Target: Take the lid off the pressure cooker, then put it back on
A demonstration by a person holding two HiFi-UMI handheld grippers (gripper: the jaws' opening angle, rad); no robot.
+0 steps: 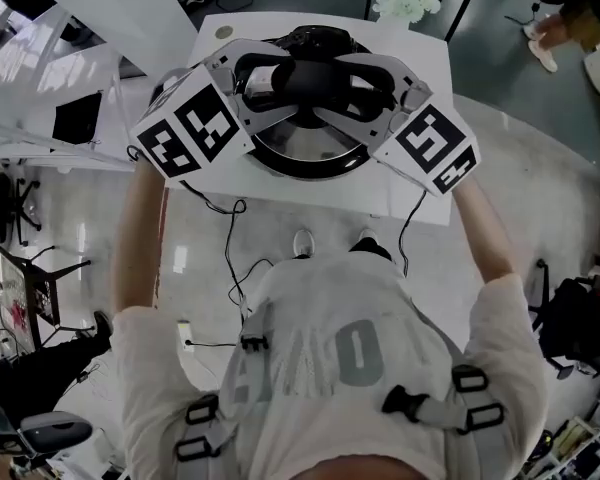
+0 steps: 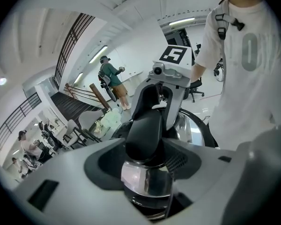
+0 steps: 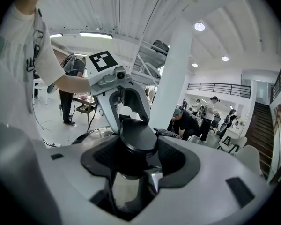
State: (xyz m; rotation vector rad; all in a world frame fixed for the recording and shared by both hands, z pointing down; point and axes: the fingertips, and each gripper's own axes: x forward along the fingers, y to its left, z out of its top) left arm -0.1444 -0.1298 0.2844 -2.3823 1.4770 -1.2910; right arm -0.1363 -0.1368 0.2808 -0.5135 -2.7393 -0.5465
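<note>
My forearms reach forward, almost straight, one on each side of the lid (image 1: 305, 150), so my two tongs face each other across it. My left tongs (image 2: 147, 154) are clamped on one end of the lid's black handle (image 1: 310, 76). My right tongs (image 3: 136, 157) are clamped on the other end. Both point somewhat downward. Their dark, finely textured pads press on smooth, rounded black plastic. The lid is a shallow disc of polished steel, mirror-bright, with a dark rim. It hangs under the handle, held up over the white tabletop (image 1: 425, 63). My left marker cube (image 1: 190, 128) and right marker cube (image 1: 435, 148), matt white with black squares, sit outward of the lid. A dark curved shape just beyond the lid is too hidden to name.
</note>
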